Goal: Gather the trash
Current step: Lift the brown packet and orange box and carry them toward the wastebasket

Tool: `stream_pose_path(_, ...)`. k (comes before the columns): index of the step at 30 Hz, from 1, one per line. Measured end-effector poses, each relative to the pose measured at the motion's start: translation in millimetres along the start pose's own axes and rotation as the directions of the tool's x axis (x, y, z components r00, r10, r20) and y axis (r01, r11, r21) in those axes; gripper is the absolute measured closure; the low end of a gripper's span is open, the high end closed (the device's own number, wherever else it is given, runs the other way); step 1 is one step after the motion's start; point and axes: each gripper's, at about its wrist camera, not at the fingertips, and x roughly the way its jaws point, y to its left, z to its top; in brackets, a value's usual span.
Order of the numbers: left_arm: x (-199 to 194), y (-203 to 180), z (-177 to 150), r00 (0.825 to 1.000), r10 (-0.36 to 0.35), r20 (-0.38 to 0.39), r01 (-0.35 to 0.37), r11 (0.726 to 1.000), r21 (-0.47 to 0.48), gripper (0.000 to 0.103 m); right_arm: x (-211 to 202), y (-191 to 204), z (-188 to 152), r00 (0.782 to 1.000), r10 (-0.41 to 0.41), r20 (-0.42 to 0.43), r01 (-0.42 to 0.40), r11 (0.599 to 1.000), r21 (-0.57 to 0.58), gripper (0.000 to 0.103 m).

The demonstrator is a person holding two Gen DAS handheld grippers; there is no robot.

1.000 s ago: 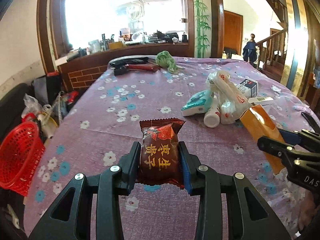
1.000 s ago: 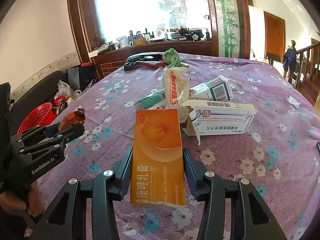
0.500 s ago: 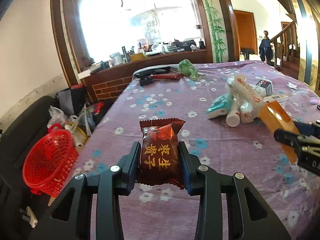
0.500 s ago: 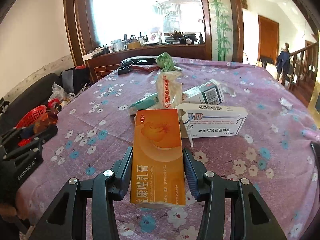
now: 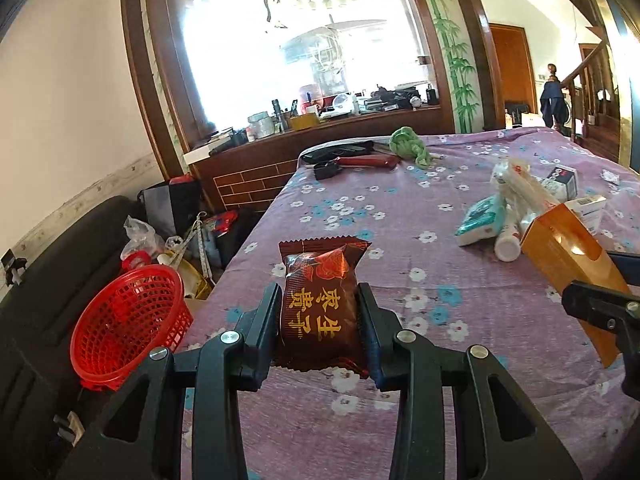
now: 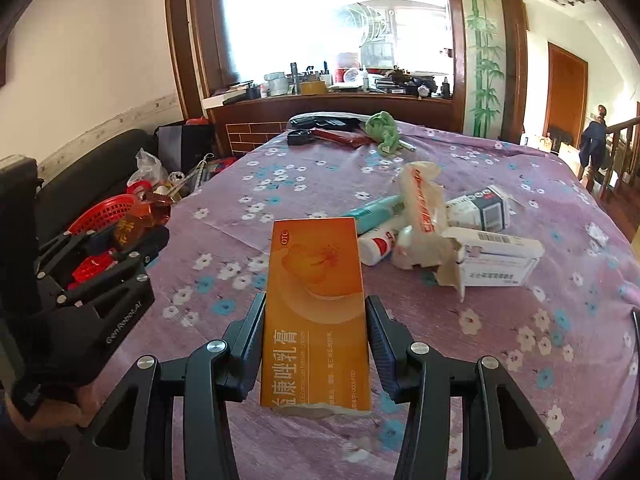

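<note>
My left gripper (image 5: 319,312) is shut on a dark red snack packet (image 5: 318,304) and holds it above the table's left edge; it also shows in the right wrist view (image 6: 132,228). My right gripper (image 6: 316,324) is shut on an orange medicine box (image 6: 316,312), which also shows in the left wrist view (image 5: 568,256). A red mesh basket (image 5: 128,324) stands on the floor left of the table, partly hidden in the right wrist view (image 6: 102,212). More trash lies on the table: a white carton (image 6: 496,260), a crumpled wrapper (image 6: 424,208), a teal tube (image 6: 372,210) and a small white bottle (image 6: 376,246).
The table has a purple flowered cloth (image 5: 400,216). A green cloth (image 5: 408,146) and dark tools (image 5: 352,158) lie at its far end. Bags and clutter (image 5: 176,240) sit on the floor by a dark sofa (image 5: 48,264). A brick-faced counter (image 5: 256,172) stands behind.
My left gripper has moved left with the snack packet, and the red basket now sits nearer and larger. My right gripper has also shifted left with the orange box still held.
</note>
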Motion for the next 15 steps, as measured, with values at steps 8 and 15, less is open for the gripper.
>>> stream_pose_path(8,10,13,-4,0.999,0.025,-0.021,-0.025,1.000,-0.014,0.067,9,15,7,0.999,0.029,-0.017,-0.030,0.999,-0.024,0.051)
stream_pose_path(15,16,23,-9,0.999,0.032,-0.035,-0.033,0.999,-0.028,0.067,15,25,10,0.999,0.040,-0.030,-0.042,0.998,-0.041,0.051)
